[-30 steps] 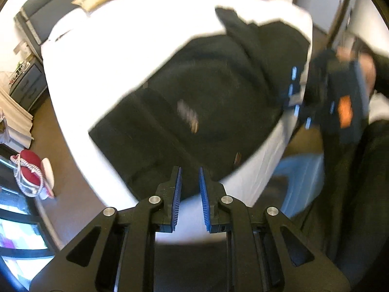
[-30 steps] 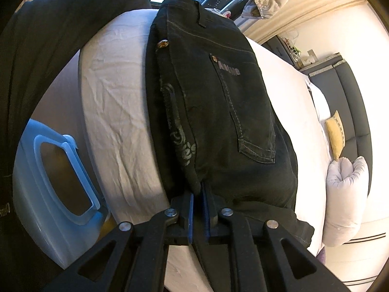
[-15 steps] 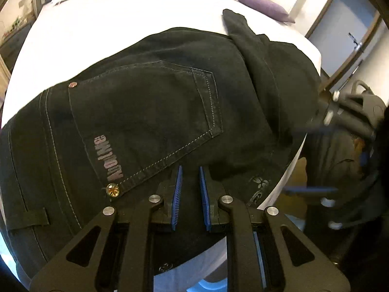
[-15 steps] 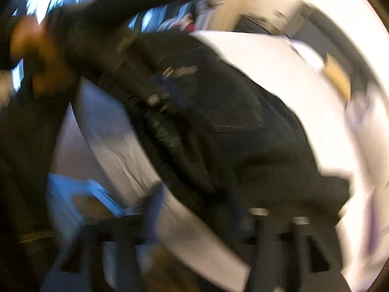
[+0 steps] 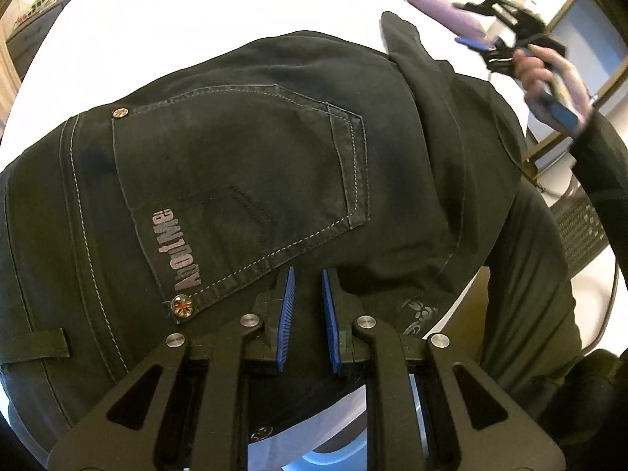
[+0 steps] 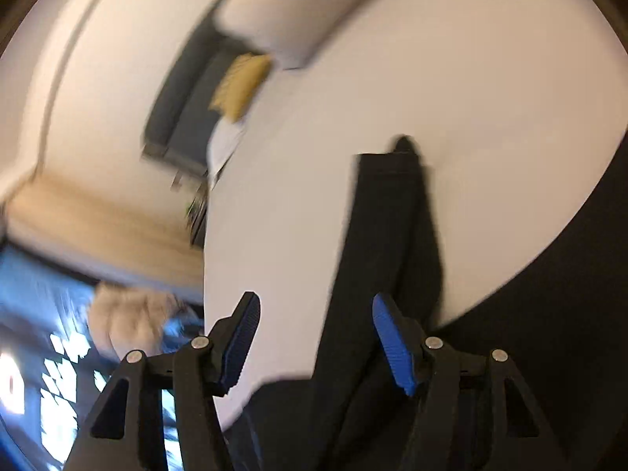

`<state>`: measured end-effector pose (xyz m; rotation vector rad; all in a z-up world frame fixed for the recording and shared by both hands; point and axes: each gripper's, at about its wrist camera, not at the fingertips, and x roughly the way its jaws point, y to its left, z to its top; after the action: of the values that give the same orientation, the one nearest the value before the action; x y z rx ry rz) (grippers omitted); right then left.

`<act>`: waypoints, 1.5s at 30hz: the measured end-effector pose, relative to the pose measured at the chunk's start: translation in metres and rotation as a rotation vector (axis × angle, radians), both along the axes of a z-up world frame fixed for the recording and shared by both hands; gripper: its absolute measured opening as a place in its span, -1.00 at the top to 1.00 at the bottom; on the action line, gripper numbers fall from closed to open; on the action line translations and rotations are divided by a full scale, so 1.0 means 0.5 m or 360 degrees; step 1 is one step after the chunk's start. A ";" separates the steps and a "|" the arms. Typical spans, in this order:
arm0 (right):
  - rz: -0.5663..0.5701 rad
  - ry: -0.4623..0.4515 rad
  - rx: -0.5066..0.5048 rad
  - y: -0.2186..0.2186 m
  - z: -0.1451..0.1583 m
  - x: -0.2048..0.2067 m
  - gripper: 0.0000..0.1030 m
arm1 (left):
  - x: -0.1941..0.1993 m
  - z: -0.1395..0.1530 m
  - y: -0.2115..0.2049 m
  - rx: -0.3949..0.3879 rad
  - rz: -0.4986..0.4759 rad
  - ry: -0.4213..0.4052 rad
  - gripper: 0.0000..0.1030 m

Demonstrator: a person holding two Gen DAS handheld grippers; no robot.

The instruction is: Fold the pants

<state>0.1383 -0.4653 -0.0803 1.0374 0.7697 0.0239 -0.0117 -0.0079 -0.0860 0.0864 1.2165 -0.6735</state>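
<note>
Two tools share this job, and going from left to right, the left hand-held gripper (image 5: 308, 274) points steeply down over the waist end of the black pants (image 5: 274, 157). Its blue pads are nearly together with only a narrow slit between them, and nothing is visibly pinched. The pants lie on the white bed (image 5: 196, 19), seat side up with the back pocket (image 5: 243, 165) facing the camera. They sit close to the near edge of the mattress, and the narrow end trails off toward a purple pillow (image 5: 439, 11). Farther right, a hand (image 5: 549, 74) holds the right hand-held gripper (image 6: 314, 302) in the air beyond the pants. Its jaws have just been opening and now stand wide and empty. In its own blurred view a dark strip of trouser leg (image 6: 384, 216) lies between and beyond the pads, but they do not press on it. The step in hand appears to be a fresh reach for the leg end, to bring it over toward the waist. To do that well, the left tool would best rest on the waistband so the pile cannot slide off the bed edge. The right tool should slow down and come in low. It should take both layers of the leg together near the hem, then carry them straight along the seam so the edges line up.
</note>
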 end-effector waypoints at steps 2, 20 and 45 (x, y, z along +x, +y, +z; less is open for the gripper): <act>-0.0036 0.0063 0.0074 -0.016 -0.037 0.029 -0.24 | 0.002 -0.002 0.011 -0.0005 0.0013 0.0013 0.72; -0.0163 0.0147 0.0306 -0.045 -0.145 0.145 0.87 | 0.011 0.002 0.032 0.0006 0.0011 0.0038 0.72; -0.1099 -0.0072 0.0194 -0.207 -0.129 -0.530 0.91 | -0.015 0.011 -0.017 0.0137 -0.0057 -0.0040 0.72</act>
<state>-0.1265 -0.5686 -0.1450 1.3694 0.3407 -0.5002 -0.0192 -0.0162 -0.0806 0.1880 1.2223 -0.6493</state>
